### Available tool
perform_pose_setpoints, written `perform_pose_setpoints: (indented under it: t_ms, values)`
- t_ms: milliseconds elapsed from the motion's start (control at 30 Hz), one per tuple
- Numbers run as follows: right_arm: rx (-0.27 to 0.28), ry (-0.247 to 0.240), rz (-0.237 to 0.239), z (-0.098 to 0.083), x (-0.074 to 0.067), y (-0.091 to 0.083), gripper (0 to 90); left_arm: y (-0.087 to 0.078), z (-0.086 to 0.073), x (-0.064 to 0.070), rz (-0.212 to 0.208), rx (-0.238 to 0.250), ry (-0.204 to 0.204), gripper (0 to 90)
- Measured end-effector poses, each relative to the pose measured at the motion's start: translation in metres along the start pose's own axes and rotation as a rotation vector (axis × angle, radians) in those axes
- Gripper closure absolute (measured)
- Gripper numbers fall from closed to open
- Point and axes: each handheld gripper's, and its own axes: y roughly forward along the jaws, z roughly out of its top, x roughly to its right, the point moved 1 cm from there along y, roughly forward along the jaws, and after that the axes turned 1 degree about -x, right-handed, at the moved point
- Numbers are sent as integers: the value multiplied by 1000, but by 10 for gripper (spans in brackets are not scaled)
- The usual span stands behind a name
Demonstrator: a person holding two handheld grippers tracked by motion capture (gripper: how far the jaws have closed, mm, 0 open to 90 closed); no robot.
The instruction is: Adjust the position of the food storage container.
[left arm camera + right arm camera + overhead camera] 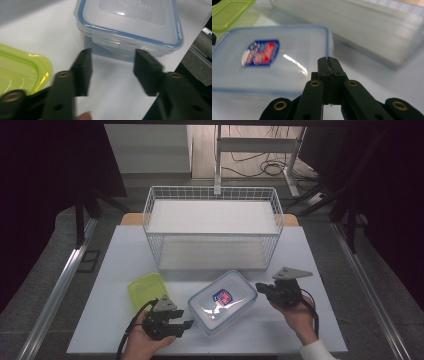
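Clear lunchbox [223, 303], blue-seal lid w/ sticker, on white table [310, 270] btwn my grippers, front of wire basket [212, 227]. Looks empty, light, stiff, slick plastic. I'd grab by rim/side latch [110, 42]. L gripper [112, 71] spread, nothing held; R gripper [328, 60] pressed together, empty. Green lid [146, 290] beside.

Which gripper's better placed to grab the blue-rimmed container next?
Left. The left gripper has open jaws lined up on the blue-rimmed container's near latch, not yet touching. The right gripper sits at its far corner with jaws shut, gripping nothing.
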Motion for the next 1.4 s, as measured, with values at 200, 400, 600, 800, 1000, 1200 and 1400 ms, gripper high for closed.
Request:
perform_pose_setpoints:
  t_ms: [200, 400, 600, 800, 1000, 1200, 1400]
  values:
    - [-53, -103, 13, 47, -11, 41, 889, -4, -6, 1, -2, 0, -14, 316]
    - [-123, -198, -6, 77, -16, 80, 890, -3, -9, 3, -21, -2, -10, 310]
    - [-224, -259, -10, 84, -18, 114, 891, -4, -9, 4, -25, 0, -8, 304]
    - [-266, -272, 14, 82, -16, 125, 891, -6, -10, 3, -23, 8, -13, 298]
    - [-289, -283, 13, 81, -15, 120, 893, -8, -9, 3, -23, 15, -14, 294]
    - [-309, -282, -5, 76, -10, 110, 893, -12, -9, 3, -23, 22, -15, 291]
    - [-289, -250, -24, 62, -3, 91, 893, -10, -8, 5, -31, 26, -18, 286]
